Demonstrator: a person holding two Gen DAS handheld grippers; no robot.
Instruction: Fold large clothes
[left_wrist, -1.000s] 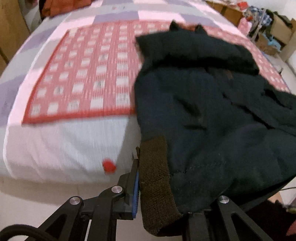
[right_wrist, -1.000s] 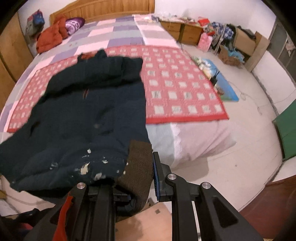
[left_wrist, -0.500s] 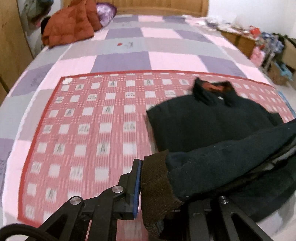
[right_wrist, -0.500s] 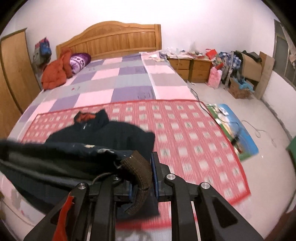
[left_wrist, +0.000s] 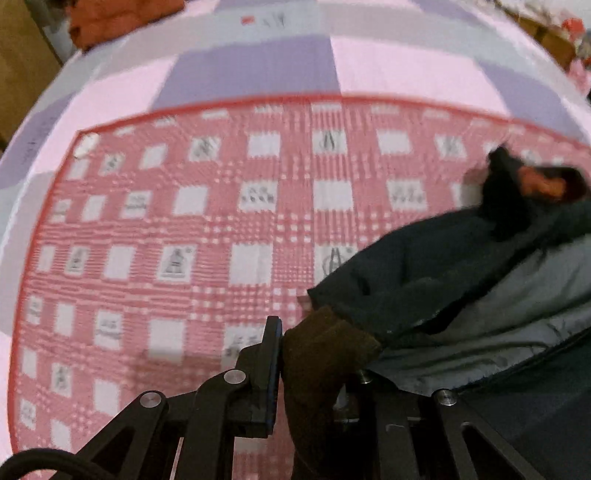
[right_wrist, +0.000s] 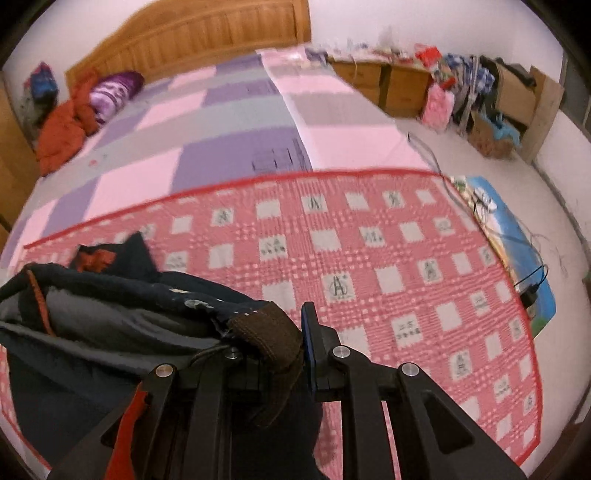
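A large dark navy jacket (left_wrist: 443, 266) with brown knit hem and grey lining lies folded over on a red checked mat (left_wrist: 184, 229) on the bed. My left gripper (left_wrist: 314, 354) is shut on the brown hem (left_wrist: 325, 347) at the jacket's left corner, low over the mat. My right gripper (right_wrist: 273, 339) is shut on the brown hem (right_wrist: 266, 332) at the right corner. The jacket (right_wrist: 92, 314) stretches left between them, grey lining (right_wrist: 110, 317) up, collar (right_wrist: 99, 258) beyond.
The bed has a pink, purple and grey patchwork cover (right_wrist: 229, 110) and a wooden headboard (right_wrist: 192, 40). An orange garment (right_wrist: 62, 129) and a purple pillow (right_wrist: 114, 88) lie near the headboard. Wooden cabinets (right_wrist: 388, 85) and clutter stand right of the bed.
Both grippers have carried the jacket's hem forward over the mat toward the collar, doubling the jacket over itself. The grey lining now shows on top.
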